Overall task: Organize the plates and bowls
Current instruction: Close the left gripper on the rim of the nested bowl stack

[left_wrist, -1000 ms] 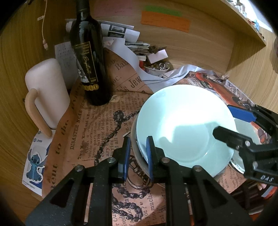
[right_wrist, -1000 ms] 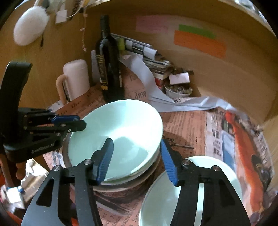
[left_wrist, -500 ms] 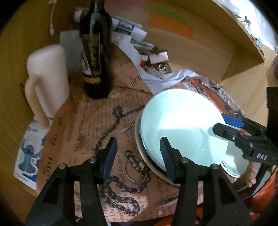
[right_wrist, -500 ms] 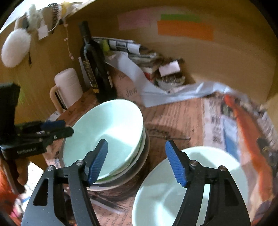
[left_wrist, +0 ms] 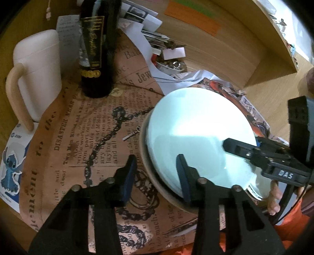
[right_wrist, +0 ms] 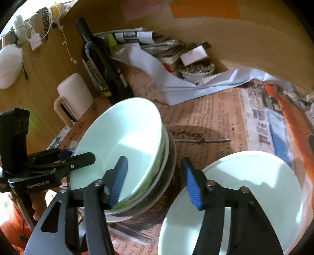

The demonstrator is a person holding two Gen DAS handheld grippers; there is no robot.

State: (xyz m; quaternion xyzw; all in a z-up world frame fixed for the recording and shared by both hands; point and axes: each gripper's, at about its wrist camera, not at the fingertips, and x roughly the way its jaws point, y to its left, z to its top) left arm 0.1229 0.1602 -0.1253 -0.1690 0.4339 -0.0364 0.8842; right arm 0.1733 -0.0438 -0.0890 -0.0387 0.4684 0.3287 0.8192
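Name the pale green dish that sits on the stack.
The pale green bowl, topmost of the nested stack, straddled by both grippers' jaws. The other, a plate, lies alone on the newspaper.

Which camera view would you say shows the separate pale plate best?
The right wrist view: the plate fills its lower right beside the stacked bowls. The left wrist view shows only a sliver behind the stack.

I am looking at a wooden back panel (right_wrist: 245, 39) curving behind the desk, with orange (right_wrist: 205, 8) and pink (right_wrist: 141, 9) paper strips sticking to it. Printed newspaper sheets (left_wrist: 78, 137) are covering the desktop, and daylight is coming in at the upper right (left_wrist: 300, 35). Cables and a white fluffy thing (right_wrist: 8, 64) are hanging on the left wooden wall.
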